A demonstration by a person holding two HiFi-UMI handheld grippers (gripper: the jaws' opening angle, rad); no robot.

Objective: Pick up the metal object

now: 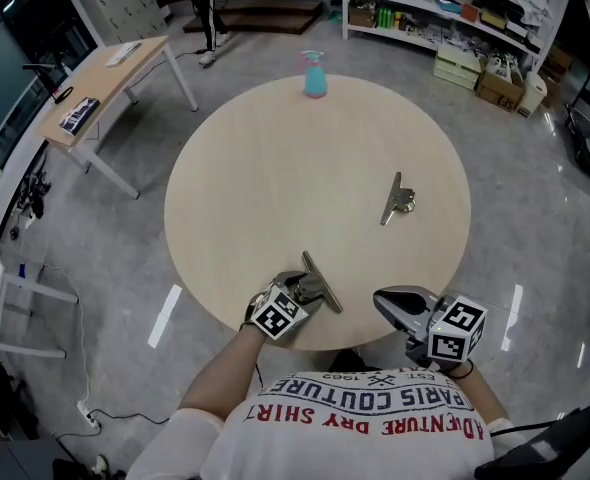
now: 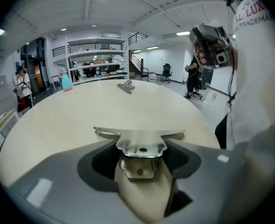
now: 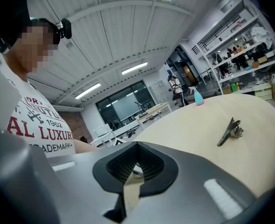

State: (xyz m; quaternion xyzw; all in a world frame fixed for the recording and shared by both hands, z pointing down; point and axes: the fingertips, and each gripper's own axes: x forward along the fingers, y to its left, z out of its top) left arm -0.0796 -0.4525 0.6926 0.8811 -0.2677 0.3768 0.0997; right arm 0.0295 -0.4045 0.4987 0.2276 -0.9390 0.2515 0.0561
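Item 1, containers: one teal spray bottle (image 1: pixel 315 74), upright at the far edge of the round table (image 1: pixel 265 178); I cannot tell its fill level. Cardboard boxes (image 1: pixel 498 88) sit on the floor by the shelving (image 1: pixel 445 8); I cannot make out what is in them.

Item 2, task piece: metal clip (image 2: pixel 141 148), bright steel, with a long flat jaw bar across its front and two stacked looped handles, each pierced by a small hole. It lies on the table at the near edge.

Item 3, left gripper (image 1: pixel 310 290): I see its jaws set on either side of the clip's handles, pads meeting their sides, jaw bar just beyond the tips.

Item 4, second metal clip (image 1: pixel 397 199): same pattern, lying well apart on the table's right side.

Item 5, right gripper (image 1: pixel 395 306): over the near table edge, jaws drawn together to a thin sliver, nothing between them.
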